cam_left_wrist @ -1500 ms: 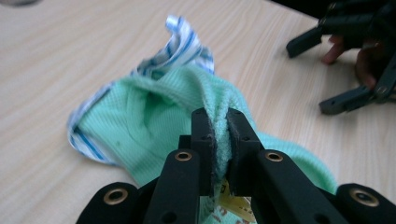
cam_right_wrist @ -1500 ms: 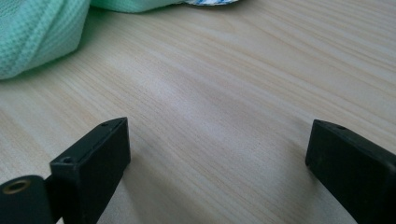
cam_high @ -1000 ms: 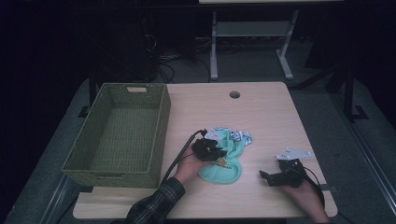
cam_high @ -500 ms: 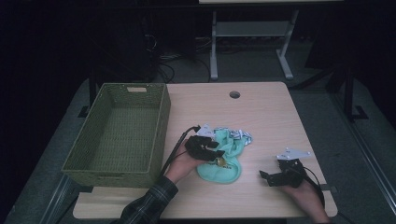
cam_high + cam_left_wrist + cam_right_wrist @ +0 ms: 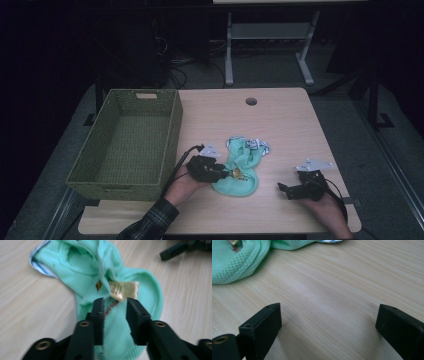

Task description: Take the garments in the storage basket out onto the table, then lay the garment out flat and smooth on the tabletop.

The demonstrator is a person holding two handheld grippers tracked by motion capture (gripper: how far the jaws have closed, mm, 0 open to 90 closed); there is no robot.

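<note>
The mint-green garment (image 5: 240, 167) lies crumpled on the table (image 5: 280, 120), its long axis running from the rounded end nearest the person up to a patterned edge (image 5: 257, 145) at the far end. Left of it stands the woven basket (image 5: 125, 142), well clear. The left gripper (image 5: 113, 311) hangs over the garment's near end, jaws narrowly apart after just closing in, cloth below the gap, the yellow label (image 5: 123, 290) just beyond the fingertips, nothing pinched. The right gripper (image 5: 329, 322) rests on bare wood, jaws spread wide, the garment well off past its left fingertip.
</note>
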